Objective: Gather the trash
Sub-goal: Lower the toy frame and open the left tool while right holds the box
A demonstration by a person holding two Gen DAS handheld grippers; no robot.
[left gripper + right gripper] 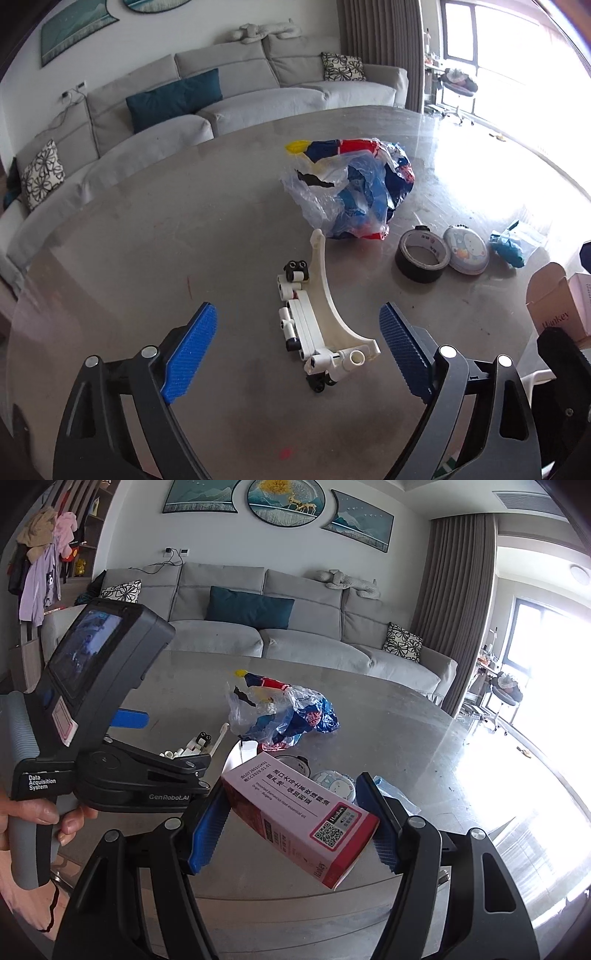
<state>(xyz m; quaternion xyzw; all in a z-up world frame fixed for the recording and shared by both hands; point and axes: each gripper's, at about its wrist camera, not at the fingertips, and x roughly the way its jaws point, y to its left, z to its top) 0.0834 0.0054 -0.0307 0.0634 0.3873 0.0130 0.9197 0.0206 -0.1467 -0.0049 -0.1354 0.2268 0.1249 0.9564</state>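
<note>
A clear plastic bag (351, 188) stuffed with red, blue and yellow wrappers lies mid-table; the right wrist view has it too (280, 712). Nearer, a white plastic toy part (317, 317) with small black and white rollers lies flat on the table. My left gripper (298, 310) hangs over it, open, its blue pads wide on either side and clear of the part. My right gripper (291, 786) is shut on a pink and white carton (295, 819), held tilted above the table's near edge. The carton's open flap shows at the right edge (554, 310).
A black tape roll (423, 258), a round printed tin (465, 251) and a blue item in a clear pouch (513, 245) lie right of the bag. The grey round table (147, 258) stands before a grey sofa (258, 99). A hand (33, 812) grips the left tool's handle.
</note>
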